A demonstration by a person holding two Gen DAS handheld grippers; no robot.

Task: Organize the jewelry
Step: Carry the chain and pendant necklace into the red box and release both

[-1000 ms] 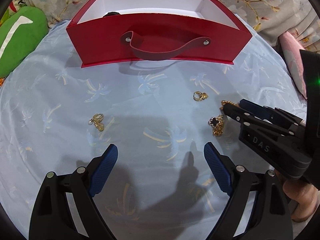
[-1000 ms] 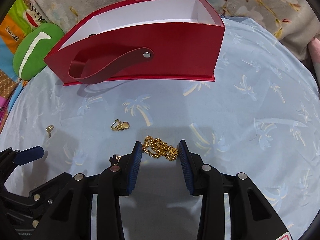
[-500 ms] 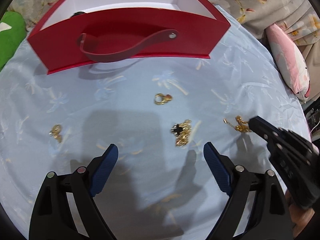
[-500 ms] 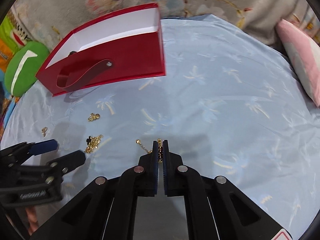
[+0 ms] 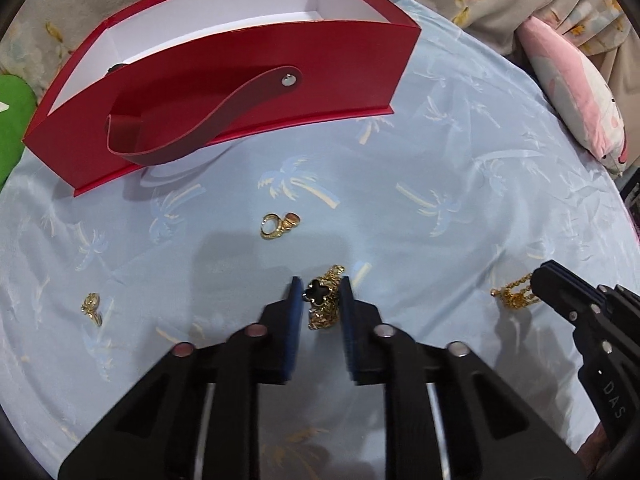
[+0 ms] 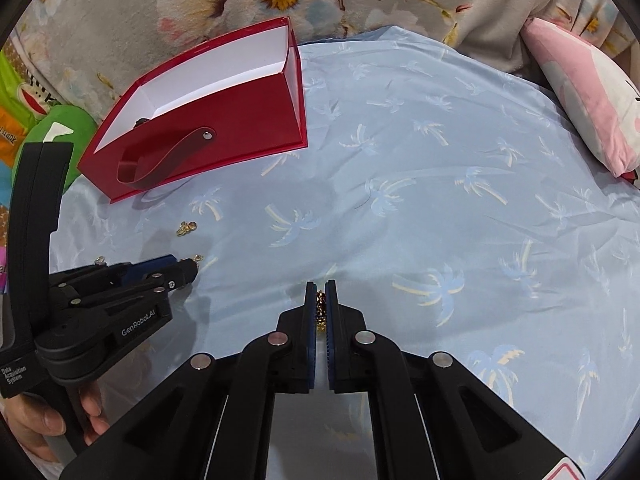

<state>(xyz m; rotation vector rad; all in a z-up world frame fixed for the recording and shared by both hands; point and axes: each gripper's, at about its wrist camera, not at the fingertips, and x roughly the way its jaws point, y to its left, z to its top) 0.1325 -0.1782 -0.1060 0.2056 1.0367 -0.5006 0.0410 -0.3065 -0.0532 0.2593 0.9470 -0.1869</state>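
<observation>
A gold chain with a black clover charm (image 5: 320,298) lies on the blue palm-print cloth (image 5: 440,152). My left gripper (image 5: 320,284) straddles it, jaws closing, and the blue pads touch its sides. The left gripper (image 6: 188,268) also shows at the left of the right wrist view. My right gripper (image 6: 320,286) is shut on a beaded gold chain (image 6: 320,308), which dangles from its tip (image 5: 540,276) in the left wrist view. Two gold rings (image 5: 278,226) and a small pair of gold earrings (image 5: 91,308) lie loose on the cloth.
An open red box (image 5: 256,92) with a white lining and a strap handle stands at the back of the cloth, with something small and dark inside. A pink pillow (image 5: 576,96) lies at the right edge and a green plush (image 6: 64,124) at the left. A hand (image 6: 44,424) holds the left gripper.
My left gripper moved right over the clover chain and its wide jaws closed in on it. My right gripper shut on the beaded chain and carried it off to the right.
</observation>
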